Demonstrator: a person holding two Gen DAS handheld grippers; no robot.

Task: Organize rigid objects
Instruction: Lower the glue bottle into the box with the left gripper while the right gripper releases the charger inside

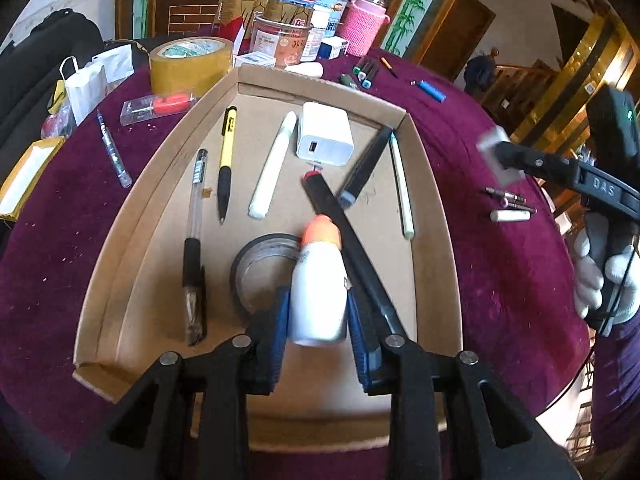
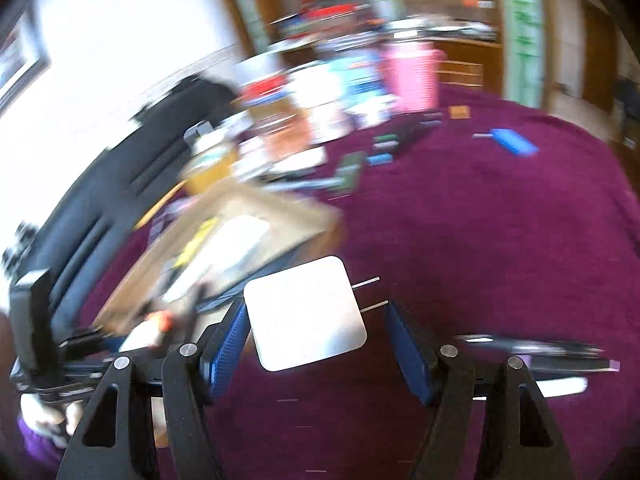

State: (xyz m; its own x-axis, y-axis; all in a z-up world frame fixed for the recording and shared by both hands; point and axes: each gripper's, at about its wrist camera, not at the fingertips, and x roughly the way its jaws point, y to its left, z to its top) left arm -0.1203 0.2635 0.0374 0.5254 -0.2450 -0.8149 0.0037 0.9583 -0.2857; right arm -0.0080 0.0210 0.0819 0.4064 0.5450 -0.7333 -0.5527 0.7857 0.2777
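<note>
My left gripper (image 1: 318,312) is shut on a white bottle with an orange cap (image 1: 320,292), held over the cardboard tray (image 1: 132,216). In the tray lie pens, a white marker (image 1: 272,168), a white charger block (image 1: 325,134), a black tape ring (image 1: 256,268) and black sticks. My right gripper (image 2: 316,320) holds a white plug adapter (image 2: 304,312) with two prongs above the purple cloth; the left pad touches it, a gap shows on the right. In the left wrist view it (image 1: 500,156) hovers right of the tray.
Purple cloth (image 1: 480,280) covers the table. Loose items lie outside the tray: a blue cylinder (image 1: 432,91), markers (image 1: 366,74), small bits (image 1: 508,200), a clear pen (image 1: 114,148), a packing tape roll (image 1: 192,64). Jars and boxes crowd the back.
</note>
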